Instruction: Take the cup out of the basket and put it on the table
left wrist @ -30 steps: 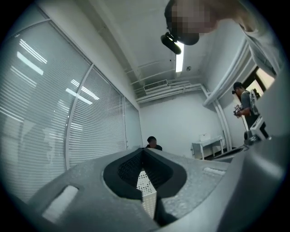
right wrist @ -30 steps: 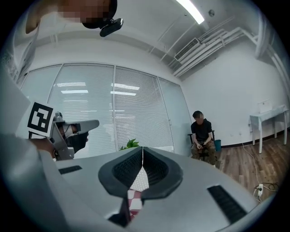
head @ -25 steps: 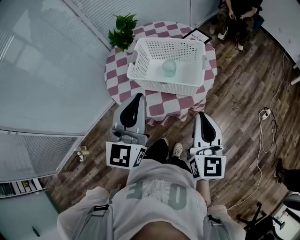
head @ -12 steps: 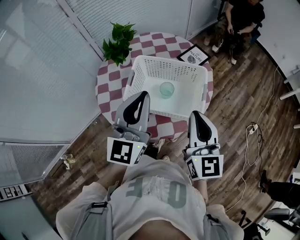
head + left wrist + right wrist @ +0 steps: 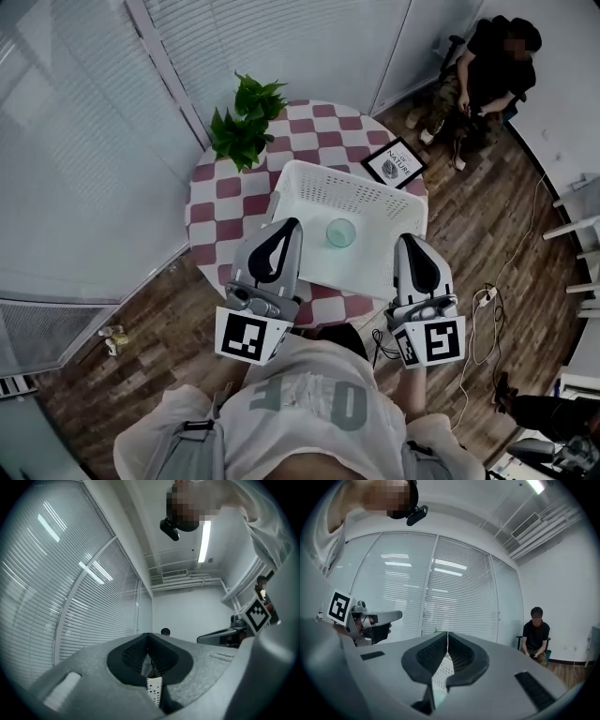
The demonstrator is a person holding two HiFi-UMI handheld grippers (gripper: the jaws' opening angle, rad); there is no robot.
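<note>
A clear glass cup (image 5: 341, 232) stands upright inside a white perforated basket (image 5: 309, 192) on a round table with a red-and-white checked cloth (image 5: 220, 202). My left gripper (image 5: 286, 225) is held near the basket's near left corner, its jaws shut on nothing. Over the basket's near right side hangs my right gripper (image 5: 410, 242), also shut and empty. In the left gripper view the closed tips (image 5: 149, 637) point up toward the far wall, with a strip of white basket (image 5: 154, 690) showing below. The right gripper view shows closed tips (image 5: 447, 635) and basket wall (image 5: 440, 677) beneath them.
A potted green plant (image 5: 246, 123) stands at the table's back left. A framed picture (image 5: 397, 165) lies at the table's back right. A person in black sits on a chair (image 5: 487, 84) beyond the table. Cables (image 5: 487, 309) lie on the wooden floor to the right. Blinds cover glass walls on the left.
Both grippers have come forward from short of the table to the basket's near edge. The view has shifted, so table and basket sit lower in the picture. Both grippers stay shut.
</note>
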